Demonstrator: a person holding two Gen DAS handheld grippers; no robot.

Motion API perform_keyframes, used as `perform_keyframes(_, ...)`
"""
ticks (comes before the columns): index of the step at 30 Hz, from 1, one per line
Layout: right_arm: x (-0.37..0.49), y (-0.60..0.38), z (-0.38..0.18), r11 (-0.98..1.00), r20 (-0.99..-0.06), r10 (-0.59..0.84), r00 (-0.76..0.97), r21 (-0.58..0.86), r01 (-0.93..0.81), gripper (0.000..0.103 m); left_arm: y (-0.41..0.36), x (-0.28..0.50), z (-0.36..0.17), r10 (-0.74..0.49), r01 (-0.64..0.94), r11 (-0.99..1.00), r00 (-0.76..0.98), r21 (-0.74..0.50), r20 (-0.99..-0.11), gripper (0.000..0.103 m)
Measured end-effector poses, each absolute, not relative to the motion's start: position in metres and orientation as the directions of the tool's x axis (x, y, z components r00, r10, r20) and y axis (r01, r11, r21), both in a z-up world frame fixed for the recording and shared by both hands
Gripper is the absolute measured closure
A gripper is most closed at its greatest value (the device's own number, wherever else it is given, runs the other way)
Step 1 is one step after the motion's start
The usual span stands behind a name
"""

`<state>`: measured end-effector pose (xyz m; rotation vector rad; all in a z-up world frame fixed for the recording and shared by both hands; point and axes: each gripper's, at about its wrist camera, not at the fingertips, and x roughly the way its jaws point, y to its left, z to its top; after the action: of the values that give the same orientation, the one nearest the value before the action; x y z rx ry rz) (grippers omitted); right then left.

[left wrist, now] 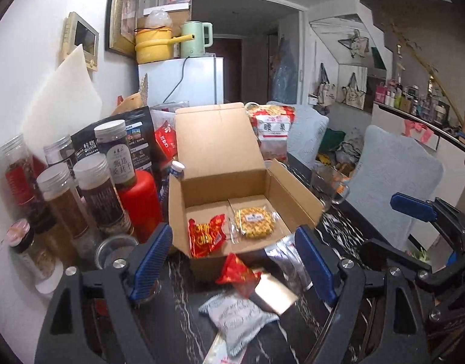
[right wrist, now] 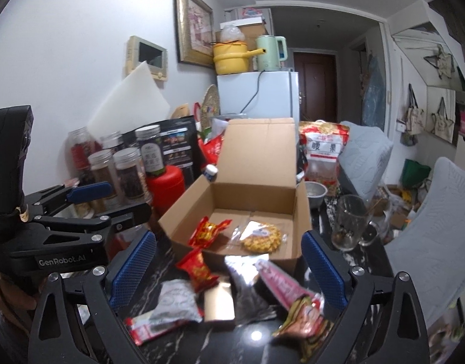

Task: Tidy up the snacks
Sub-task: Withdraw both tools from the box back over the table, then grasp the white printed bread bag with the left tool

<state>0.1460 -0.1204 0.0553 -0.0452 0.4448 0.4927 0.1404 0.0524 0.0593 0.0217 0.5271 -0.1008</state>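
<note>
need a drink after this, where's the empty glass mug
In the right wrist view the glass mug stands on the dark marble table just right of the open cardboard box, in front of the small metal bowl.

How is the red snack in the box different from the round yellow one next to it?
The red snack packet has a shiny wrapper you can't see through; the round yellow snack sits in a clear wrapper, so the food shows. The red snack packet looks crumpled and puffy, while the round yellow snack lies flat. The red one is on the left side, the yellow one on the right. Both lie side by side inside the open cardboard box.
</note>
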Motion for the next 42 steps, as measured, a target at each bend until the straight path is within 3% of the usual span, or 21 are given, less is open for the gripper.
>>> perform_keyframes(10,0.115,-0.111,0.030,0.867,-0.455,0.472,0.755,0.086,-0.491,0.003,0.060,0.115,0.035,-0.125,0.127,0.991,0.822,-0.035,-0.555,0.020)
perform_keyframes(26,0.111,-0.109,-0.044,0.860,-0.560,0.485,0.672,0.167,-0.482,0.003,0.068,0.114,-0.049,-0.176,0.142,0.984,0.683,-0.107,-0.709,0.020)
perform_keyframes(42,0.129,-0.124,-0.092,0.889,-0.646,0.431,0.630,0.185,-0.418,0.003,0.067,0.140,-0.092,-0.217,0.079,0.973,0.626,-0.216,-0.749,0.020)
